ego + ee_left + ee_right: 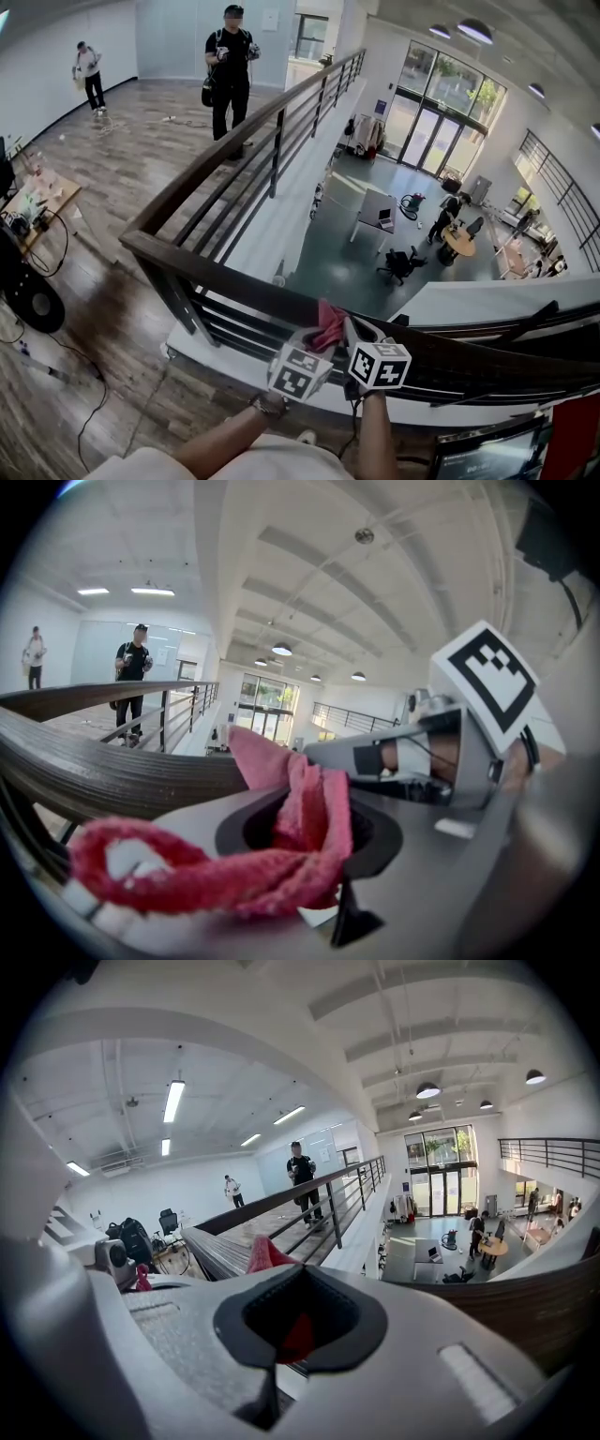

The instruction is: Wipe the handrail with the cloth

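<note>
Both grippers are up at the near run of the handrail (234, 281), close to the corner where it turns and runs off to the far side. Left gripper (302, 361) and right gripper (370, 356) sit side by side, marker cubes nearly touching, w/ the cloth (328, 326) bunched btwn their tips on top of the rail. In the left gripper view my left gripper (309, 832) has its jaws together on the cloth (300, 799). Pink-red terry fills the notch, one fold sticks up above it and a twisted tail hangs out to the left. The handrail (112, 780) is dark grooved wood just behind and left of it, and the right gripper (347, 755) comes in from the right w/ its tip almost at the cloth. In the right gripper view the right gripper (300, 1321) also has its jaws closed, w/ a bit of red cloth (265, 1255) pinched in the notch and a peak of it poking above, handrail (220, 1251) right behind. So both are clamped on the same cloth, and it's on the rail. Bg: person in black (230, 70) standing by the far rail, another person (91, 75) at the far left wall, cluttered counter (42, 202) on the left, cables (94, 412) on the wood floor. Lower floor (375, 262) shows past the rail, w/ tables and ppl.
</note>
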The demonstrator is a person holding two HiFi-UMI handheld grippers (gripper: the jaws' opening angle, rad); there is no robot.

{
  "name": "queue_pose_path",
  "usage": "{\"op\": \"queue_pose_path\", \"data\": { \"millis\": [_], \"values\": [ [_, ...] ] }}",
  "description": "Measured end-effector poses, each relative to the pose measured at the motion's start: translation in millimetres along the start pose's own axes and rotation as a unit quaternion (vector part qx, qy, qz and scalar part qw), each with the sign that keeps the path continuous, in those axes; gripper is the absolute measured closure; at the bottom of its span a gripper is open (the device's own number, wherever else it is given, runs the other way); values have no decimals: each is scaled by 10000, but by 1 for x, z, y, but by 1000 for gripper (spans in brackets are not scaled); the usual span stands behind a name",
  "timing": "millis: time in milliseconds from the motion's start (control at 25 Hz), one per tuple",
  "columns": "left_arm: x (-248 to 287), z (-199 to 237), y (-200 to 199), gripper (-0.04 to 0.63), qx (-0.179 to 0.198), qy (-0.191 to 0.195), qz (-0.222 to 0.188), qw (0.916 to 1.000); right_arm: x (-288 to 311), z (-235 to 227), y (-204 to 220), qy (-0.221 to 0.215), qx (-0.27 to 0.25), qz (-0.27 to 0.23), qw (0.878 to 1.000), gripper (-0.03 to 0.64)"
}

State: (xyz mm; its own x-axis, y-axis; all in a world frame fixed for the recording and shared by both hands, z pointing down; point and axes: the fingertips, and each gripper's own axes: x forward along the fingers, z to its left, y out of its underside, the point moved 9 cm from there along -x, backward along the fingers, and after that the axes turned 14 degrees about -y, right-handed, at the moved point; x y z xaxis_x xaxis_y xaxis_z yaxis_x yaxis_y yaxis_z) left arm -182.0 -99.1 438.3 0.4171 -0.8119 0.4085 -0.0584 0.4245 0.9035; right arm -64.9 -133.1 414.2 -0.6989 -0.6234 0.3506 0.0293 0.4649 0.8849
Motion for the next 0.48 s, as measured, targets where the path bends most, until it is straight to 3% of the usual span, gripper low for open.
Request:
{"op": "queue_pose_path", "data": {
  "millis": [480],
  "values": [
    [-4,10,0,526,-37,-54,-38,10000,7,5,0,0,24,-30,10000,614]
  ]
}}
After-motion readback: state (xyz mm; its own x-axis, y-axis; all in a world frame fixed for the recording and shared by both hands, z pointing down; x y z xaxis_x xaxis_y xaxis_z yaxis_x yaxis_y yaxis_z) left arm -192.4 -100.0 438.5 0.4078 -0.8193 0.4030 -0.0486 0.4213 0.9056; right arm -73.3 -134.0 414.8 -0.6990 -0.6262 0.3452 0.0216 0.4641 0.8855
